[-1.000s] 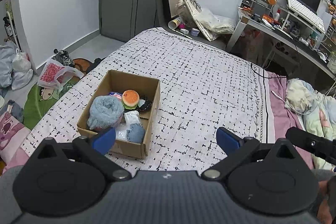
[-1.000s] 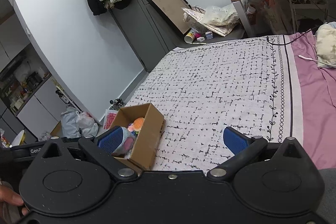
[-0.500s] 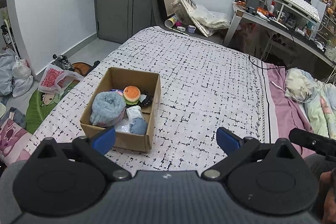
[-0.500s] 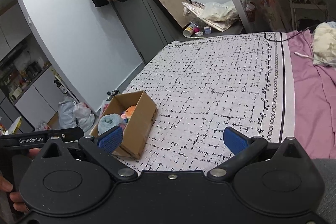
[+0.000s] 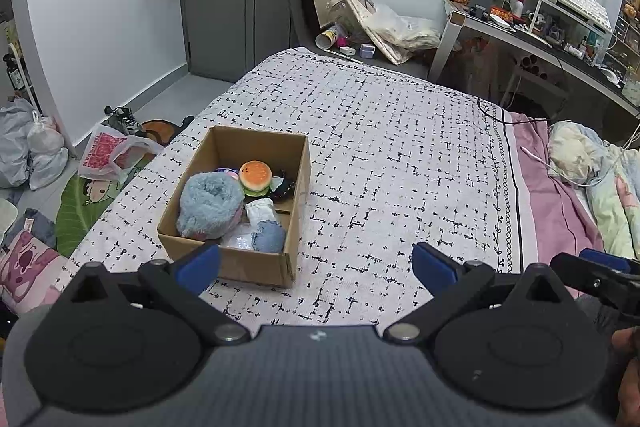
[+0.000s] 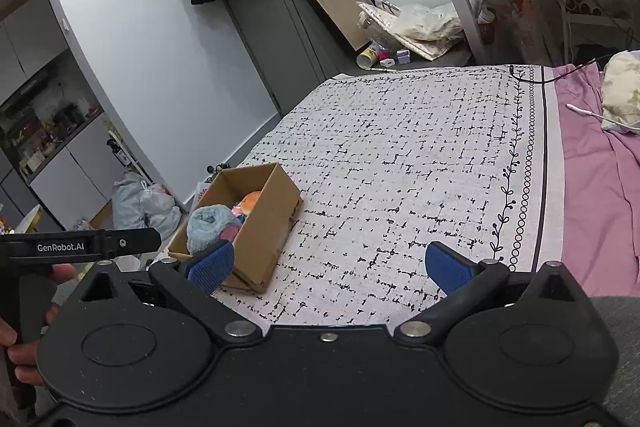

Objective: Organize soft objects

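Both claws stand spread wide and hold nothing: the left gripper (image 5: 316, 261) hovers over the near edge of the bed (image 5: 400, 147); the right gripper (image 6: 326, 265) hangs beside it, likewise above the near edge. The cardboard box (image 5: 296, 187) sits on the patterned cover by the bed's left edge, near the near-left corner; it holds the soft objects: a fluffy blue plush (image 5: 210, 203), a burger toy (image 5: 256, 177), a small denim-blue piece (image 5: 269, 237), a white bundle (image 5: 261, 209) and a dark item against the right wall, too small to name.

Risks, as judged: the box lies close to the left edge, so a push from a finger could slide it off onto the floor clutter; the contents are packed tight, so pinching one could drag a neighbour out; the thin box wall could buckle if caught between the fingers.

Legible writing: "GenRobot.AI" on the left gripper's side bar (image 6: 60, 247), seen from the right wrist; nothing else reads.
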### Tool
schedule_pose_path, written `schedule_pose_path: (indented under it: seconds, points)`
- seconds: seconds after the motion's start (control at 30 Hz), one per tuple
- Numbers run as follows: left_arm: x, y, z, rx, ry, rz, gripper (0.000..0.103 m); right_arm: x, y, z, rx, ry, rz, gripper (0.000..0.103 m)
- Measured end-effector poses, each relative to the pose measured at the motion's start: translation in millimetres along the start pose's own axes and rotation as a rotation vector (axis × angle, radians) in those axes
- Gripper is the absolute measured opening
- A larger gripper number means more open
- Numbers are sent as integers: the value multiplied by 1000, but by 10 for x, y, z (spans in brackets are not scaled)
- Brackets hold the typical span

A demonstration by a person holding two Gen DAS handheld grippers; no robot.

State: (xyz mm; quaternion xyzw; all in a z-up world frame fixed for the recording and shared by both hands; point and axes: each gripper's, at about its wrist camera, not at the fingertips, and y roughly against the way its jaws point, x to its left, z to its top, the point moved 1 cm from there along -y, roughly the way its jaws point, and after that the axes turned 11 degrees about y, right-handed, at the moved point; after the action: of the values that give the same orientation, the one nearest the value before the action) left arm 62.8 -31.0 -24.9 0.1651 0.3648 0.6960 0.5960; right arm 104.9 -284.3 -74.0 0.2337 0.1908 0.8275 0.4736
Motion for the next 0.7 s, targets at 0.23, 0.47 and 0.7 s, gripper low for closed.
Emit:
schedule_pose_path:
  seconds: [0.23,0.47,0.7]
  points:
    - [4,-46,-12,4,-15,17,101,9,-25,-7,18,5,4,103]
    - [36,-92,-39,19,-17,25,101,26,-60,-15,36,12,6,103]
    - [70,-125,-54,31,-11,30,101,19,-79,-21,46,11,7,103]
